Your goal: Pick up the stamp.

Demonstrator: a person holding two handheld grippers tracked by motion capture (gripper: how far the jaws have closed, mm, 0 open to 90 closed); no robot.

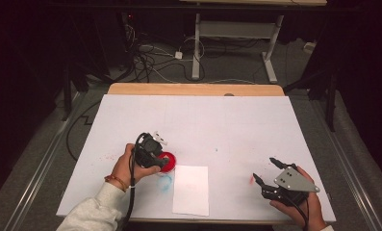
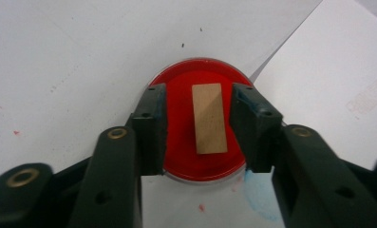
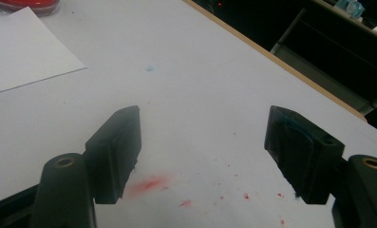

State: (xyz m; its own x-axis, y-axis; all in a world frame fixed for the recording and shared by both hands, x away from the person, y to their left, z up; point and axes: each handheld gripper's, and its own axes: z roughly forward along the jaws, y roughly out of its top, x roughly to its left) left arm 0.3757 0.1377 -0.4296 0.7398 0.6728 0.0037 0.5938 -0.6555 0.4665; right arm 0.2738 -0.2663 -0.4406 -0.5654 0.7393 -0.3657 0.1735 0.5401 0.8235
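Note:
A round red ink pad (image 2: 176, 142) lies on the white-covered table, and a small wooden block (image 2: 209, 118) stands on its middle. My left gripper (image 2: 199, 95) is lowered over the pad with one jaw on each side of the block. A narrow gap shows on both sides, so the pads do not press on it. From above, the left gripper (image 1: 159, 156) covers most of the red pad (image 1: 170, 159). My right gripper (image 3: 202, 118) stands open and empty near the table's front right (image 1: 263, 168).
A white paper sheet (image 1: 191, 190) lies just right of the pad near the front edge. A blue ink smear (image 1: 164, 182) marks the table beside it, and a red smear (image 3: 148, 184) lies under the right gripper. The table's wooden far edge (image 1: 193, 89) borders a dark floor with cables.

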